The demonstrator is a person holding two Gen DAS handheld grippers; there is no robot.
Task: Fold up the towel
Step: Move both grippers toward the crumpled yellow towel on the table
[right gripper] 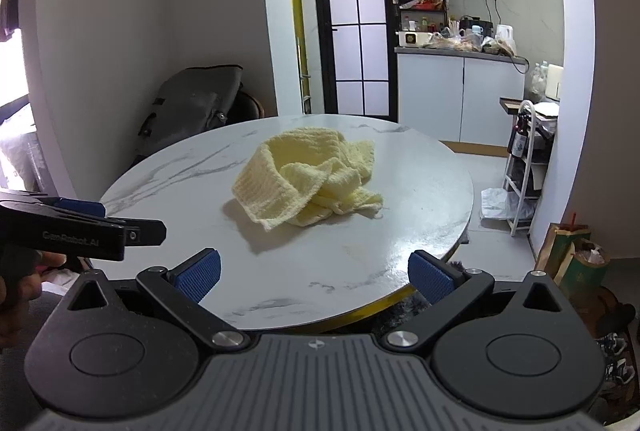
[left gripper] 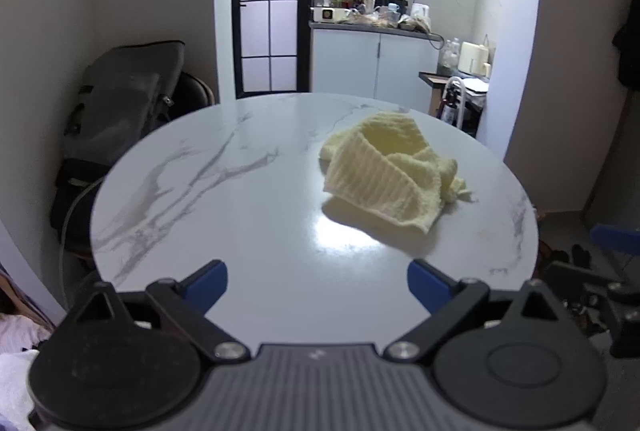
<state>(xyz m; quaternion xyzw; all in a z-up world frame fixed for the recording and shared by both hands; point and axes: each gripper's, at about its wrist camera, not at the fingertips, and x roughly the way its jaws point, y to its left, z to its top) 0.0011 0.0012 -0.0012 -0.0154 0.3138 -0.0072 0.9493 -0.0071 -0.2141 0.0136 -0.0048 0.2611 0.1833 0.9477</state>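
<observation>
Left wrist view: the left gripper (left gripper: 317,285) hangs over the near edge of the round marble table (left gripper: 208,191), jaws spread wide and empty, with the crumpled yellow towel (left gripper: 390,171) lying toward the table's far right edge. Right wrist view: the right gripper (right gripper: 316,277) is likewise wide open and empty at the near edge, the towel (right gripper: 308,179) bunched around the table's (right gripper: 420,215) middle.

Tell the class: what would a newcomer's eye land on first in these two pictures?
First the pale yellow towel, lying crumpled on the round marble table, toward its far side. Next the two open grippers, left gripper and right gripper, both held at the table's near edge, clear of the towel. Behind, a cluttered kitchen counter.
</observation>
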